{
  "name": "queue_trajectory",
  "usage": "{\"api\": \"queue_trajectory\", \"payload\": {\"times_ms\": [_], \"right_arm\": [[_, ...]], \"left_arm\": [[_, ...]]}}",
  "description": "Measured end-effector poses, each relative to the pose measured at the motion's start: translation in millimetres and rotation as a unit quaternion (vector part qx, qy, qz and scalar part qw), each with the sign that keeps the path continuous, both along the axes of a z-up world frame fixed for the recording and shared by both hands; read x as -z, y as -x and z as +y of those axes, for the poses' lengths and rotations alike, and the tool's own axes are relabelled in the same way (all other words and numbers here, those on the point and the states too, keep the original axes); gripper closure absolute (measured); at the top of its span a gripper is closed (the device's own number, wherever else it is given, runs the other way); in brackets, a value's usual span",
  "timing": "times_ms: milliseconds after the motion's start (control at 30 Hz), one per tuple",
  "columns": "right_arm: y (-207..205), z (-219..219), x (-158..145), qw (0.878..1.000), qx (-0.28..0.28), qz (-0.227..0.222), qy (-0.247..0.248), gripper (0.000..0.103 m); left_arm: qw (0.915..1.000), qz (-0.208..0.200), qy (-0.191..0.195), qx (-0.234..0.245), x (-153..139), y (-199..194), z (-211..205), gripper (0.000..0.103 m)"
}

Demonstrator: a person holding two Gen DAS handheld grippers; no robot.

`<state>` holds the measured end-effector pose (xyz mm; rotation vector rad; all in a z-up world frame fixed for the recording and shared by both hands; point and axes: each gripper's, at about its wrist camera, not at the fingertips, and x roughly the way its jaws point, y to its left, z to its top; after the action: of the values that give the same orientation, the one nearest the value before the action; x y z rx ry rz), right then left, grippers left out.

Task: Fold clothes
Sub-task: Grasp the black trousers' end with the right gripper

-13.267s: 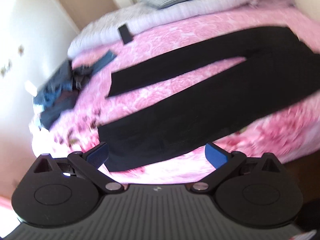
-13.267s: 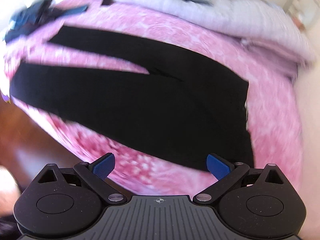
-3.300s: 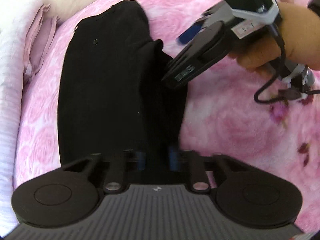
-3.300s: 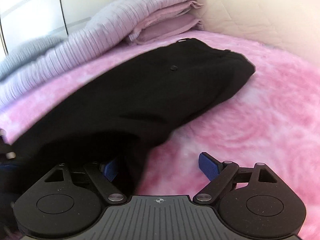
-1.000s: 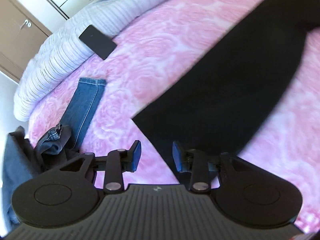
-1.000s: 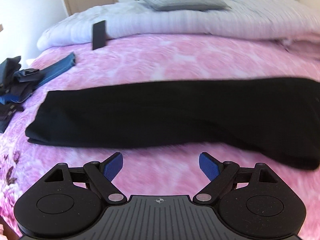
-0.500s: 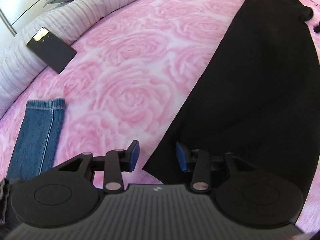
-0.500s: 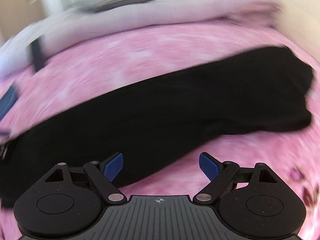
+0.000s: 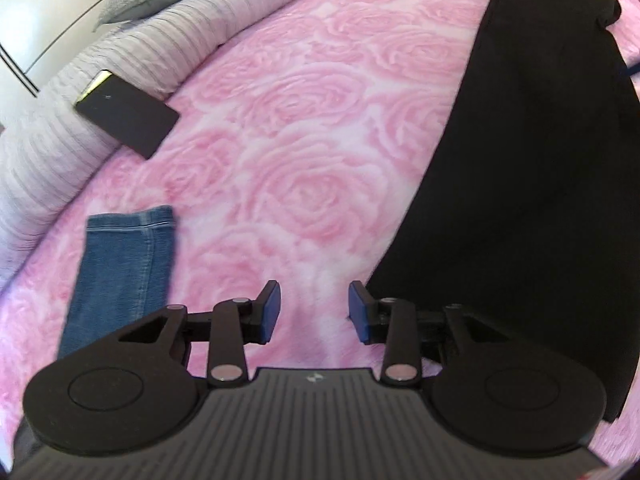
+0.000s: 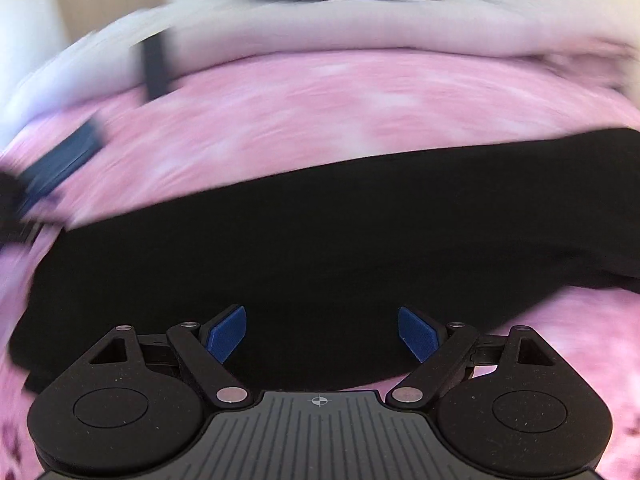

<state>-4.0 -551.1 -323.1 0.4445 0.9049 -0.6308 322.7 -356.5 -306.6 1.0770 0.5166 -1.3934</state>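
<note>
1. Two grippers are in your hands above a bed covered by a pink rose-patterned blanket [image 9: 304, 128], both angled down at it.
2. Your left gripper [image 9: 314, 312] has its jaws set narrow; they have just been closing a little, and only pink blanket shows in the gap between the blue pads [image 9: 270, 312].
3. Nothing is gripped on the left: the near corner of the long black folded trousers [image 9: 532, 184] lies just beside the right-hand pad, not between the two.
4. Those trousers run from the lower right of the left wrist view up to its top right, flat on the blanket.
5. Your right gripper [image 10: 321, 334] has its jaws spread wide, with both blue pads [image 10: 226, 334] hanging over the black cloth [image 10: 320, 240] and not pressing on it.
6. Seen from the right wrist, the trousers stretch across the frame as one dark band; this view is smeared by motion blur.
7. Left of your left gripper lies a blue denim jeans leg [image 9: 124, 272], its hem pointing up the bed, well apart from the trousers.
8. Further up, a flat black rectangular slab like a phone [image 9: 126, 114] rests on the edge of a pale lilac ribbed duvet [image 9: 52, 148] that borders the blanket.
</note>
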Motion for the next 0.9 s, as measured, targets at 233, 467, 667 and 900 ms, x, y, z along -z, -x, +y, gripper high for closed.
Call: {"api": "queue_trajectory", "payload": {"times_ms": [233,467,667,900], "right_arm": [[-23,47,-2,0.994,-0.072,0.072,0.024,0.016],[-51,123,-19,0.955,-0.258,0.075,0.121,0.016],[-76,169,32,0.877,-0.398,0.122,0.242,0.016],[-93,148,42,0.865,-0.420,0.094,0.256,0.050]], "left_arm": [[0.9955,-0.014,-0.024,0.091,-3,43,46,0.073],[0.9862,-0.053,0.001,0.157,-8,55,86,0.071],[0.9797,-0.060,0.054,0.184,-16,53,108,0.053],[0.9778,-0.035,0.090,0.186,-25,48,119,0.044]]}}
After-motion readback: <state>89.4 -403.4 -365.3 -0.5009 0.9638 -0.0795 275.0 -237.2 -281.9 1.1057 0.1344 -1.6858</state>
